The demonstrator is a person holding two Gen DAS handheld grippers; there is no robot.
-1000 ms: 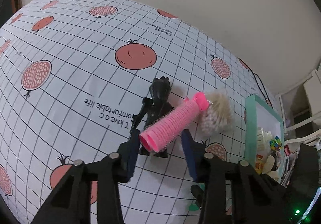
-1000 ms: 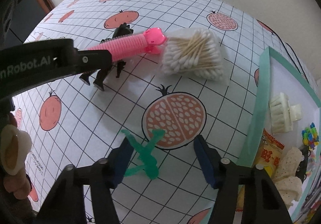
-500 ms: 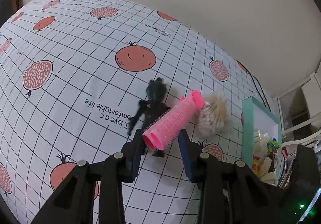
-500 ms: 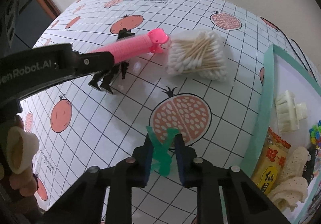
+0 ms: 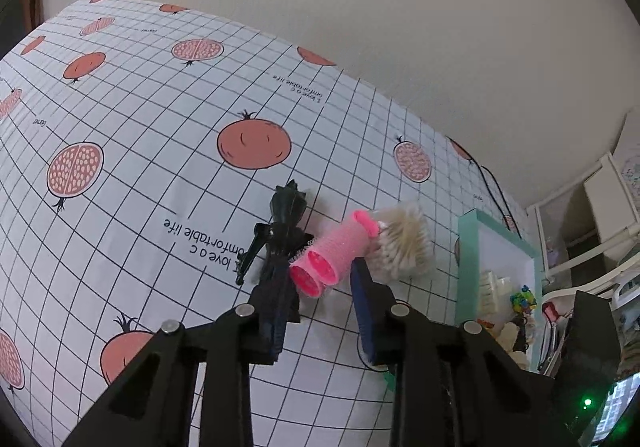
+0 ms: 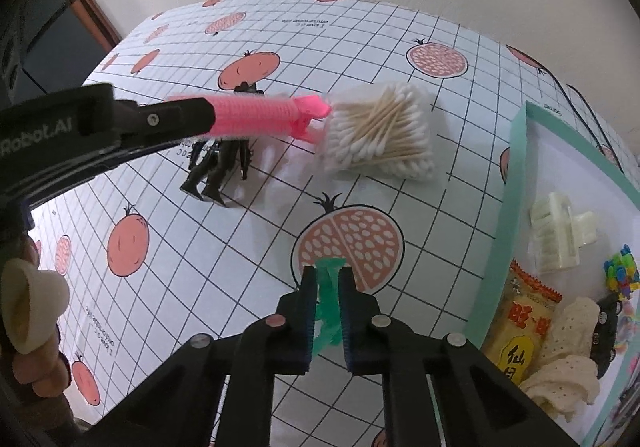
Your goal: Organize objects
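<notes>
Both pairs of jaws have narrowed since a second ago: the right gripper, which then stood wide around the green plastic figure, is now clamped shut on it, pads pressed against its thin body just in front of the pomegranate print on the bench cloth. The left gripper has crept forward and its jaws are closing on the pink hair roller; the roller's open near end sits between the pads, the left pad looks to be against it, the right pad shows a slim gap, so contact is not full yet. Reading for the task: the green figure is secured and, in my judgement, ready to lift toward the teal-rimmed tray on the right; the roller grasp is one step behind. The roller is a ribbed, bristly tube with a pink clip at its far end, lying across the black toy figure and pointing at the bag of cotton swabs, its clip just touching the bag. Risk noted: lifting the roller may drag the black figure or nudge the swabs. The tray already holds a cream hair claw, a yellow snack packet, cream lace fabric and a cluster of coloured beads. The green figure looks thin and flexible; part of it is hidden between the pads.
</notes>
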